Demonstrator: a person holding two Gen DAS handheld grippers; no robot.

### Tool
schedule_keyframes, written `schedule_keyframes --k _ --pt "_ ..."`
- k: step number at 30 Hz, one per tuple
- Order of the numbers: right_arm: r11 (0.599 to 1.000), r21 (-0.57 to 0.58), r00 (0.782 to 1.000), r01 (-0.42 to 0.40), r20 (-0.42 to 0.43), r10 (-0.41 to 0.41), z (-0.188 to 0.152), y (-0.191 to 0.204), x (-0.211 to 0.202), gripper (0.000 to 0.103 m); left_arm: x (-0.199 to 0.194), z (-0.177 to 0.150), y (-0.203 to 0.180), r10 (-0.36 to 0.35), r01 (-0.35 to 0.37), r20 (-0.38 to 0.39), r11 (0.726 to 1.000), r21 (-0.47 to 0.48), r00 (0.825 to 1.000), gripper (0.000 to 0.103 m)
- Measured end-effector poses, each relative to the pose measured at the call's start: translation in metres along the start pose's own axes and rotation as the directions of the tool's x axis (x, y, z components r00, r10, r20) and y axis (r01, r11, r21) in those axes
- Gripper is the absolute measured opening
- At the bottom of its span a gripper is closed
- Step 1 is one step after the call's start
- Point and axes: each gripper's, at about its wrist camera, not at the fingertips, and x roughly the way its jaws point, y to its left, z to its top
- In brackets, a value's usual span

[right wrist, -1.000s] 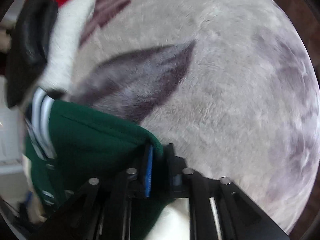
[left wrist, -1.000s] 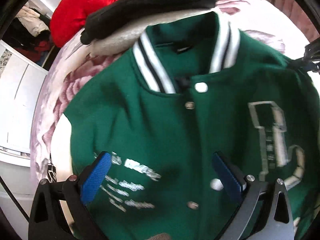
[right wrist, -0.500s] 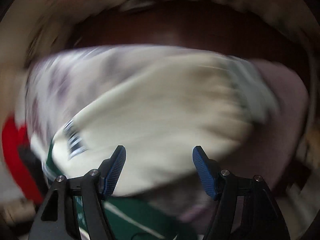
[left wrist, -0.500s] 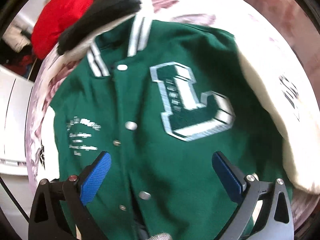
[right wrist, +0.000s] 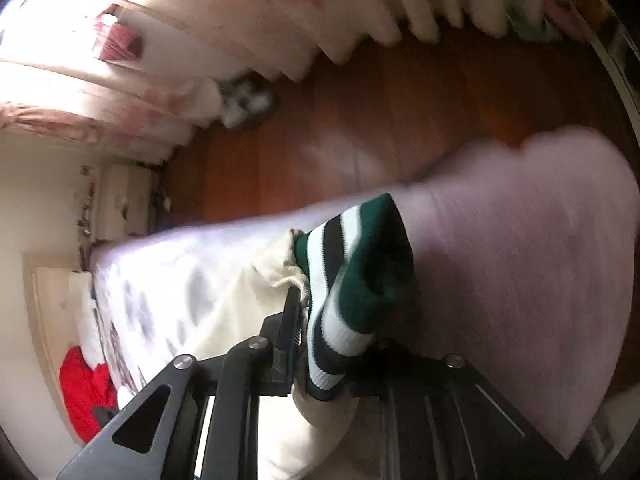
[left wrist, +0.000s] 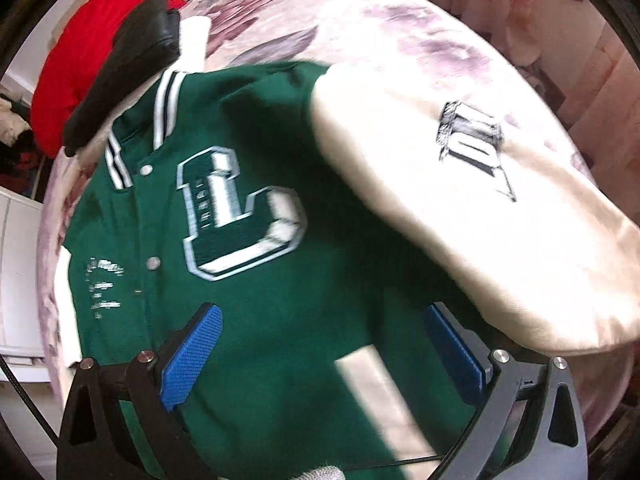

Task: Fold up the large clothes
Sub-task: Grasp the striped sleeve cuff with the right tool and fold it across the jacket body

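A green varsity jacket [left wrist: 280, 280] with a big letter patch lies face up on the bed. Its cream sleeve [left wrist: 480, 220] is lifted across the right of the left wrist view. My left gripper [left wrist: 320, 354] hovers open above the jacket's lower front, with nothing between its blue pads [left wrist: 192, 352]. In the right wrist view my right gripper [right wrist: 316, 320] has its jaws closing on the sleeve's striped green, white and black cuff [right wrist: 360, 272], which is pinched between them. The right pad is hidden under the cuff.
A red garment [left wrist: 80, 60] and a black one [left wrist: 120, 68] lie past the collar on the floral bedspread [left wrist: 360, 32]. A white cabinet [left wrist: 16, 280] stands left of the bed. Beyond the bed's edge are a wooden floor [right wrist: 400, 100], pale curtains [right wrist: 280, 20] and slippers [right wrist: 244, 100].
The left gripper slid across the jacket from the collar toward the letter patch and sleeve. The right gripper let go of the green shoulder, opened, swung away, then closed on the striped cuff.
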Motion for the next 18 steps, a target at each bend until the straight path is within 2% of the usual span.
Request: schedule_keyframes --k 3,5,10,14,16,18 --pt "0.994 -0.095 0.996 -0.060 0.063 0.066 0.029 0.041 -0.011 0.016 -0.009 0.016 -0.021 -0.050 0.051 0.023 0.998 -0.043 0.998 0.103" --pt "0.973 -0.198 0.987 -0.123 0.080 0.141 0.043 0.082 -0.012 0.016 -0.011 0.028 -0.035 -0.084 0.087 0.043 0.993 -0.075 0.996 0.103" --pt "0.896 -0.411 0.966 -0.170 0.109 0.234 0.042 0.181 -0.015 0.016 -0.017 0.066 -0.054 -0.111 0.125 0.110 0.984 -0.130 0.988 0.103" --pt "0.847 -0.477 0.954 -0.235 0.055 0.296 0.034 0.230 -0.027 0.016 -0.018 0.070 -0.014 -0.064 0.087 0.117 0.975 -0.202 0.991 0.103" --pt "0.820 -0.516 0.953 -0.250 0.021 0.303 0.009 0.256 -0.037 0.016 -0.017 0.059 0.014 -0.028 0.051 0.097 0.969 -0.243 0.995 0.103" --pt "0.794 -0.543 0.951 -0.272 -0.023 0.310 -0.009 0.287 -0.030 0.016 -0.015 0.039 0.056 0.011 0.008 0.060 0.950 -0.311 0.998 0.103"
